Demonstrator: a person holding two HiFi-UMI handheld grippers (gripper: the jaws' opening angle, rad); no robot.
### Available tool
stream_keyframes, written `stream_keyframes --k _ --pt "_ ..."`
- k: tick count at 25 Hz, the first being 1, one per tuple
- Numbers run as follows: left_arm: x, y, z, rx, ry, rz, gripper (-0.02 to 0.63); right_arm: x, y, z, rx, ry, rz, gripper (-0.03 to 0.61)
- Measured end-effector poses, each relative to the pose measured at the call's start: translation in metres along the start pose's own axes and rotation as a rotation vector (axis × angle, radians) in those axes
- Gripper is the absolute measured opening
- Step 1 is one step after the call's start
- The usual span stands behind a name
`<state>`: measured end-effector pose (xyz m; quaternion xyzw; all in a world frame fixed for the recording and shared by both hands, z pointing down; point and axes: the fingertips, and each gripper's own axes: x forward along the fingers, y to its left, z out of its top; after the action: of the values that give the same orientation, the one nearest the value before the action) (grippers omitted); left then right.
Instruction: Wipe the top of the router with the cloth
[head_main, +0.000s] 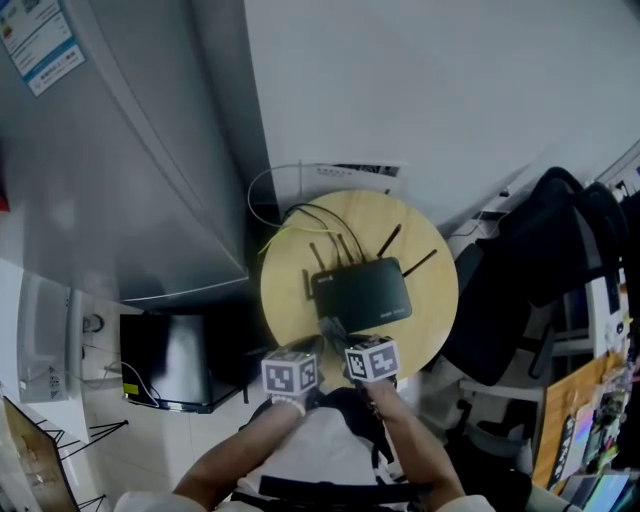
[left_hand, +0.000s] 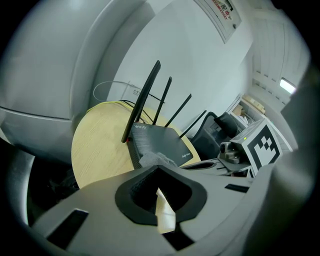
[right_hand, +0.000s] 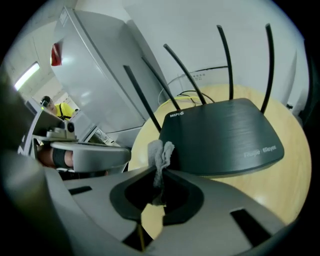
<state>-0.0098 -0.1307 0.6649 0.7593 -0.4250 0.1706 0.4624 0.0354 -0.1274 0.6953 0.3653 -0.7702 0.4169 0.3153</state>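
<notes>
In the head view, the left hand-held gripper (head_main: 310, 350) and the right hand-held gripper (head_main: 345, 345) sit side by side at the near rim of the round wooden worktop (head_main: 285, 290). The black router (head_main: 362, 292) lies just ahead of both. The grey cloth (head_main: 330, 326) is at the right one's tips, against the router's near edge. A tall grey cabinet (head_main: 120, 150) closes off the space left of the left hand-held gripper. A black bag (head_main: 540, 250) hangs to the right of the right one, beyond the rim. Bare wood shows on either side of the router, and loose cables (head_main: 300, 215) trail off the far edge.

In the left gripper view, the left hand-held gripper (left_hand: 159, 172) has its jaws drawn together with nothing between them. The cloth (left_hand: 154, 159) lies just past their tips on the router's (left_hand: 160, 142) near corner. Open wood runs to the curved rim on its left.

In the right gripper view, the right hand-held gripper (right_hand: 159, 172) is pinched on the cloth (right_hand: 160, 155), which stands up in a fold at the router's (right_hand: 225, 135) near-left corner. The flat top stretches ahead and to the right, its antennas (right_hand: 227, 60) upright along the far edge. A wide band of worktop (right_hand: 295, 180) lies to the right.
</notes>
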Motion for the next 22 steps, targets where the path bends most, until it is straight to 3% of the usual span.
stream_keyframes --k 5,14,22 --pt "0.003 -0.005 -0.003 0.004 0.006 -0.012 -0.002 -0.015 -0.026 0.008 0.037 -0.066 -0.076 0.038" --pt "0.015 -0.025 0.001 0.03 0.028 -0.061 -0.002 -0.062 -0.122 0.011 0.2 -0.139 -0.268 0.038" --pt "0.038 -0.05 0.009 0.082 0.053 -0.117 -0.002 -0.095 -0.193 0.024 0.241 -0.169 -0.37 0.038"
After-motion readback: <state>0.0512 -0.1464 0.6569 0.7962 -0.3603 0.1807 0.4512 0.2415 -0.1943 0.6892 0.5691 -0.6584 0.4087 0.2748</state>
